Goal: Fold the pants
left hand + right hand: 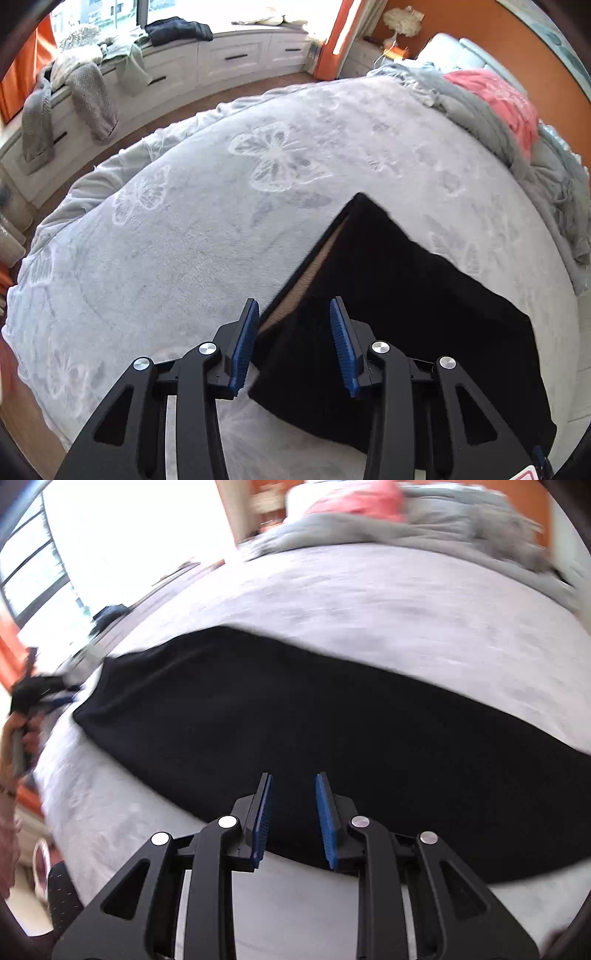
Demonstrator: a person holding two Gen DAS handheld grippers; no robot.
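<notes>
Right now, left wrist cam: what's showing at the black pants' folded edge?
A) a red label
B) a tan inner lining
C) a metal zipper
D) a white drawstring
B: a tan strip of inner lining shows along the left edge of the black pants, just ahead of the open left fingers.

We are looking across a pale grey bedspread (192, 236) patterned with butterflies, where a grey blanket (476, 114) and a pink cloth (495, 96) are lying bunched. Knitted garments (79, 92) are hanging over white window-seat drawers (229, 59), orange curtains (341, 37) beside them.
</notes>
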